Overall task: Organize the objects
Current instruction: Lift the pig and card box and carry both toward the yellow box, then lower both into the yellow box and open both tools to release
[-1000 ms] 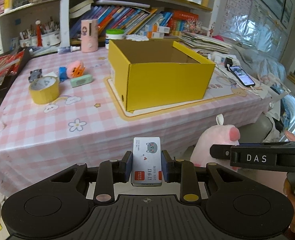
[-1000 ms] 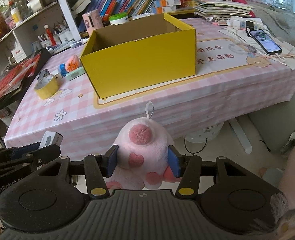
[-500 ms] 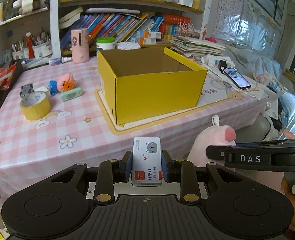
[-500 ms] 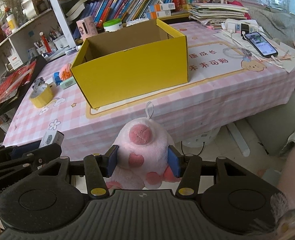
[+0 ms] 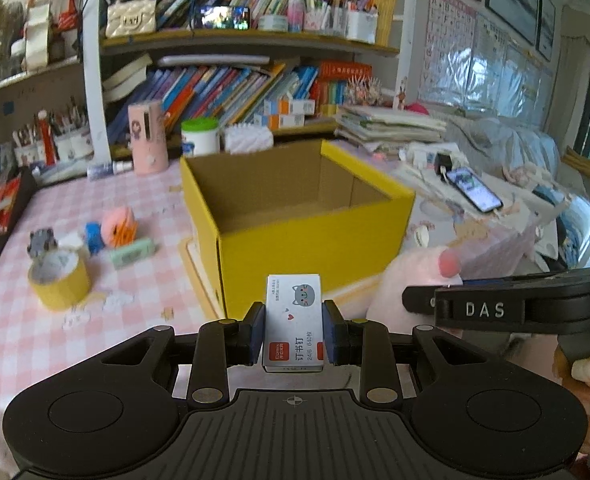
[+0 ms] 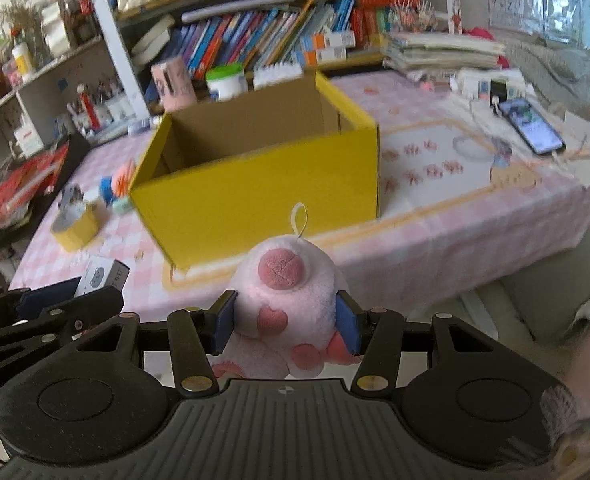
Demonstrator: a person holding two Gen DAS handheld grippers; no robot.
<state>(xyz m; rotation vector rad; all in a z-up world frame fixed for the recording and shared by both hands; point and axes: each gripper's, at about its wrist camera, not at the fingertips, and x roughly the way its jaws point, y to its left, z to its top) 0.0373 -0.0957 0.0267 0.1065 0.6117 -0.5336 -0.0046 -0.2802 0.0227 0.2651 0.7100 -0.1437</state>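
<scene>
Pink plush is bulging between the pads of the right gripper [image 6: 287,322], which is clenching the plush toy [image 6: 291,304] across its round body. By the look of it the toy is light and soft, so it is squashing under the pads rather than slipping; a hold across the thick middle, as here, seems safer than one on the thin hanging loop at its top.

The left gripper [image 5: 293,334] is clamping a small staple box [image 5: 293,322] by its two long sides. The carton looks stiff, light and somewhat smooth-faced, so the flat sides are probably the right place to press, though too hard a squeeze could dent it.

Both things are hanging in the tongs above the near edge of the table [image 5: 107,312], not resting on it. The yellow cardboard box [image 5: 295,216] is standing open just ahead of both grippers, a little beyond their tips. Ahead and to the left of the left gripper a yellow tape roll [image 5: 59,280] is lying on the cloth.
</scene>
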